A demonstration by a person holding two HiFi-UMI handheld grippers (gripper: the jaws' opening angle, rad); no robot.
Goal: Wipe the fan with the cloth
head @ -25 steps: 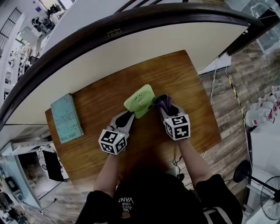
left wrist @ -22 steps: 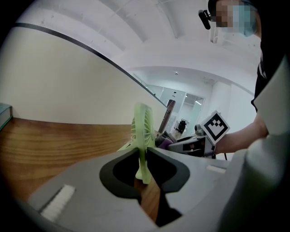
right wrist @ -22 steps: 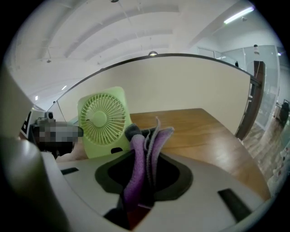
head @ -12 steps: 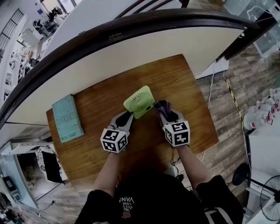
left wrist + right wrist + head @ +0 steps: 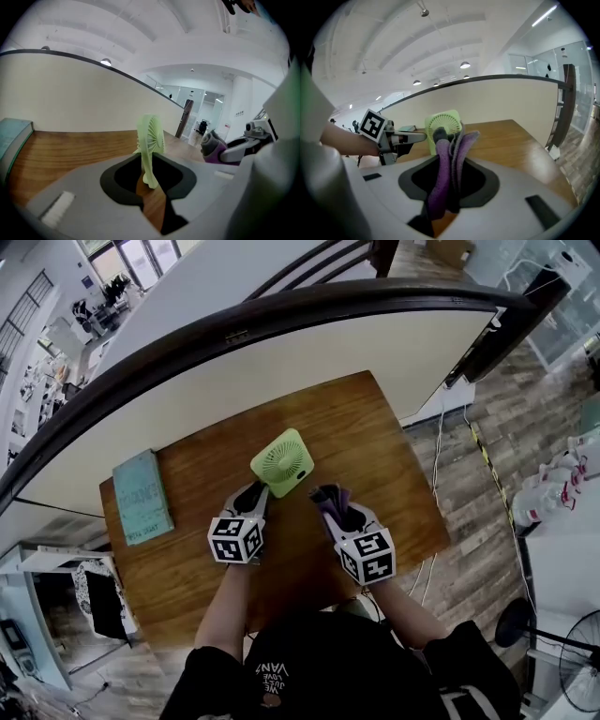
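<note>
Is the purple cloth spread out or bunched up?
Bunched up: the purple cloth stands in folds, clamped in the right gripper.

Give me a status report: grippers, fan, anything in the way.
Left gripper shut on fan. Right gripper shut on purple cloth, apart from fan. Book far left, nothing between cloth and fan.

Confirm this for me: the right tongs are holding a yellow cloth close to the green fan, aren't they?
Not quite. The cloth in the right tongs is purple, not yellow, as the right gripper view shows. It is indeed close to the green fan.
</note>
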